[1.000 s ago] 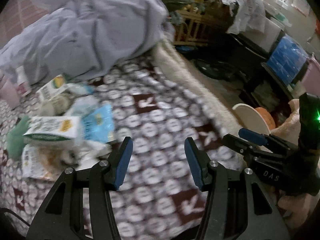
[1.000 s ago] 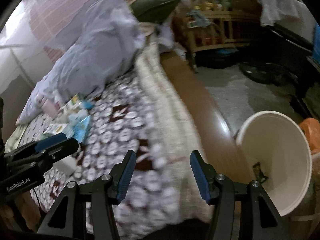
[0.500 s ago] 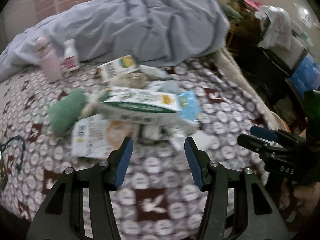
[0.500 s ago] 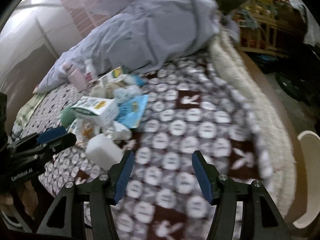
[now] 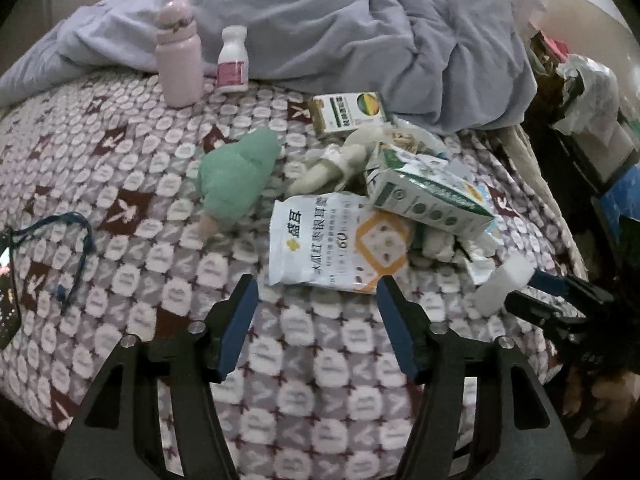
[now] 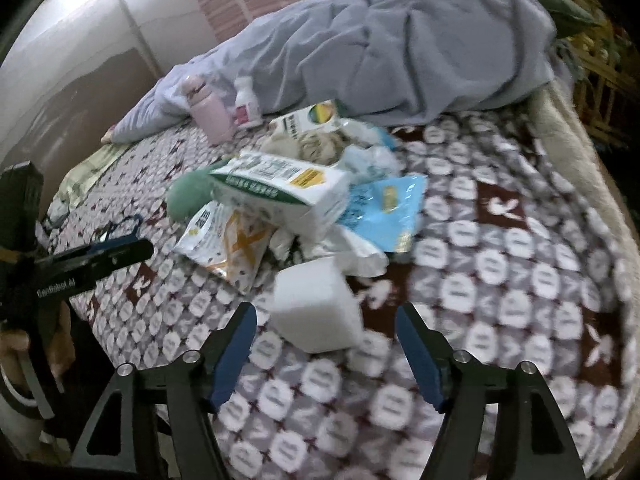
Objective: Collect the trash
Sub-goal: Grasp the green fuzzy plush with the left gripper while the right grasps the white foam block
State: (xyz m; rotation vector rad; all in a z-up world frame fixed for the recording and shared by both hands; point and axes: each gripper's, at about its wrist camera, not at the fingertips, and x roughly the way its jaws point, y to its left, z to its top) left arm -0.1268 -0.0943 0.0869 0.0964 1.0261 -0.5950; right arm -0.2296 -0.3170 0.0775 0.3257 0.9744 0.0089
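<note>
A pile of trash lies on the patterned bed cover. It holds a white snack bag [image 5: 340, 244], a green-and-white carton [image 5: 432, 198], a small box [image 5: 350, 114], a blue wrapper [image 6: 390, 210] and crumpled tissues. A white foam block [image 6: 318, 304] lies nearest, just ahead of my right gripper [image 6: 324, 334], which is open and empty. My left gripper [image 5: 316, 308] is open and empty, just short of the snack bag. The carton [image 6: 280, 190] and the snack bag [image 6: 228, 244] also show in the right wrist view.
A green plush toy [image 5: 236, 178], a pink flask [image 5: 178, 54] and a white pill bottle [image 5: 232, 60] stand left of the pile. A grey duvet [image 5: 360, 28] is heaped behind. A blue cord [image 5: 76, 240] lies at left. The bed edge [image 6: 580, 152] runs along the right.
Both grippers have swung left from the floor side and the white bucket toward the bed and closed in on the trash pile. Both stayed open.
</note>
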